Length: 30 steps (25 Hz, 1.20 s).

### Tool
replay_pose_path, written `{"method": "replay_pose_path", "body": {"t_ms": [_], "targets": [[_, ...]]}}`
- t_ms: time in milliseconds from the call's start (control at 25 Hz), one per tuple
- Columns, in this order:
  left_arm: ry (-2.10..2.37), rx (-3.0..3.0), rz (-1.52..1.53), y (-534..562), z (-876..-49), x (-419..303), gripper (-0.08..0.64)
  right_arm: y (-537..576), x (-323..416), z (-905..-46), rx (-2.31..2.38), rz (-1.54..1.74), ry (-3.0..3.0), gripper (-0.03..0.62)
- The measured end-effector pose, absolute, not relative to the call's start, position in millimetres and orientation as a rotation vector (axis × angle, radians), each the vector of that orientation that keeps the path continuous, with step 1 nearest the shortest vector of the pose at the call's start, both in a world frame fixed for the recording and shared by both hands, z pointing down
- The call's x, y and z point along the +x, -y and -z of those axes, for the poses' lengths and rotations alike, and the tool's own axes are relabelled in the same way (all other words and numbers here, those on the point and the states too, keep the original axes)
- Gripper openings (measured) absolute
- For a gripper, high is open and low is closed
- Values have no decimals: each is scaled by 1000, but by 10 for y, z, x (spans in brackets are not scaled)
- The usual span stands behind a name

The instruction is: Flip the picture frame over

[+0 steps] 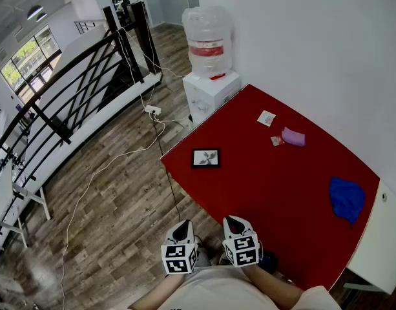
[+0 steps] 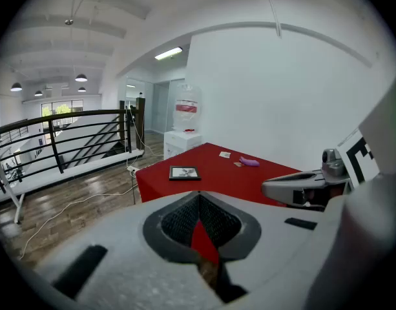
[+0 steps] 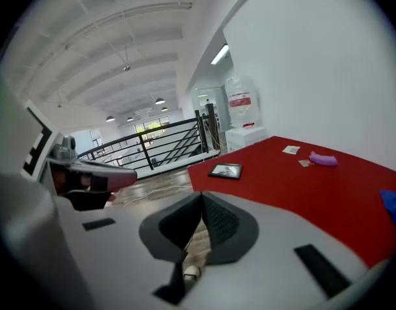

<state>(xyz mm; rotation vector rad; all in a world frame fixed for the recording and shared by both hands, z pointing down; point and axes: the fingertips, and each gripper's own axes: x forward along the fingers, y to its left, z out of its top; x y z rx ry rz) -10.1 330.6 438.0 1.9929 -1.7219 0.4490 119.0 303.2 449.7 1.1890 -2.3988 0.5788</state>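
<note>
A small black picture frame (image 1: 205,158) lies face up near the left corner of the red table (image 1: 269,199). It shows a pale picture with a flower. The same frame (image 2: 184,172) appears far ahead in the left gripper view, and the frame (image 3: 225,170) also shows in the right gripper view. My left gripper (image 1: 183,228) and right gripper (image 1: 234,224) are held side by side close to my body at the table's near edge, well short of the frame. Both are shut with nothing between the jaws.
A blue cloth (image 1: 347,198) lies at the table's right. A purple object (image 1: 293,136), a small card (image 1: 267,117) and a tiny packet (image 1: 276,141) lie at the far side. A water dispenser (image 1: 210,63) stands beyond the table; cables (image 1: 114,163) run over the wooden floor by a black railing (image 1: 75,89).
</note>
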Motion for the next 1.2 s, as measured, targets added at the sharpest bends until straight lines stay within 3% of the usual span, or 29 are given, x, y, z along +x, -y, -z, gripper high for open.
{"method": "replay_pose_path", "body": {"t_ms": [920, 1200], "targets": [[1463, 2191, -519, -996, -4592, -1069, 3, -978, 220, -4622, 1453, -634, 2243, 5], [1367, 2214, -529, -684, -4686, -1049, 3, -800, 228, -4670, 1517, -657, 2178, 5]]}}
